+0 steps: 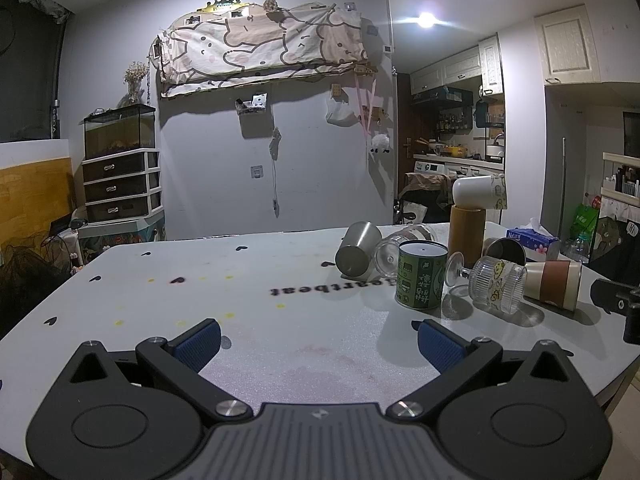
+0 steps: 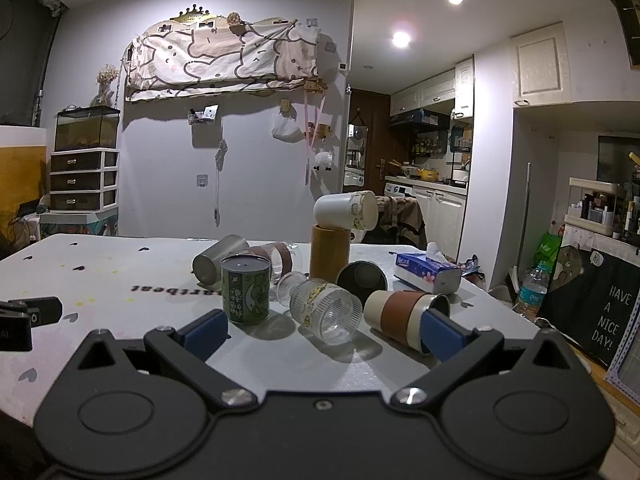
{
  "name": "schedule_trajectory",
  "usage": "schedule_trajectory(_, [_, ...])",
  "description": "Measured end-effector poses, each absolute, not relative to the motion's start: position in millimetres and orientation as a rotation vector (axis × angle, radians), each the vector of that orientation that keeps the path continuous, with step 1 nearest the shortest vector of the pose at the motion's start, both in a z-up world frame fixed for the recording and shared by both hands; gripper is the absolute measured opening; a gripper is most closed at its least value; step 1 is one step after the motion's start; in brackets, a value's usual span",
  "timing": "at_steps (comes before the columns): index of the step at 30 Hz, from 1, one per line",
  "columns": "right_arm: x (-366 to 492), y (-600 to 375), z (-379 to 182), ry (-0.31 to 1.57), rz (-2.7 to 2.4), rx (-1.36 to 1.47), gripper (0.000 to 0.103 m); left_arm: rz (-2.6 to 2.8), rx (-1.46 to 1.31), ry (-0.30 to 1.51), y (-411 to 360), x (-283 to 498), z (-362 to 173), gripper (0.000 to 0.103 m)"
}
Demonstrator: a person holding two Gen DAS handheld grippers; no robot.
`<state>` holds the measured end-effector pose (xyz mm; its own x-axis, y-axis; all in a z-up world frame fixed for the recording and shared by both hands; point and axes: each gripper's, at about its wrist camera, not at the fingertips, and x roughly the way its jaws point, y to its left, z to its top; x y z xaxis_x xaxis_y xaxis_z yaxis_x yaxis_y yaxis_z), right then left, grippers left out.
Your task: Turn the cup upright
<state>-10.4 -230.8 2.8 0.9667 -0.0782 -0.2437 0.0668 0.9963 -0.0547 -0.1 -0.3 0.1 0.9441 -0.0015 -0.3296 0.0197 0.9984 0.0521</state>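
- Left gripper [image 1: 318, 340]: blue-padded jaws spread wide, holding nothing, low over the grey table [image 1: 240, 280].
- Right gripper [image 2: 326, 330]: jaws equally wide, empty.
- Cream paper cup with brown sleeve [image 2: 404, 314]: lying on its side just ahead of the right gripper's right finger, mouth towards it; contact cannot be judged.
- Ribbed clear glass cup [image 2: 326, 310]: on its side, directly ahead between the right jaws.
- Green printed can [image 2: 245, 290]: upright, beyond the right gripper's left finger.

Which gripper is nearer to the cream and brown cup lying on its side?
Right. The right gripper has the cup just ahead, by its right finger. The left gripper sits farther off, with the cup well to its right.
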Motion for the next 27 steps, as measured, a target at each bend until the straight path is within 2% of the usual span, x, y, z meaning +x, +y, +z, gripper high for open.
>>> schedule_trajectory(27, [-5.2, -222.6, -5.6, 0.26, -0.072, -0.046, 0.103, -0.011, 0.052, 0.338, 0.0, 0.1, 0.1, 0.103])
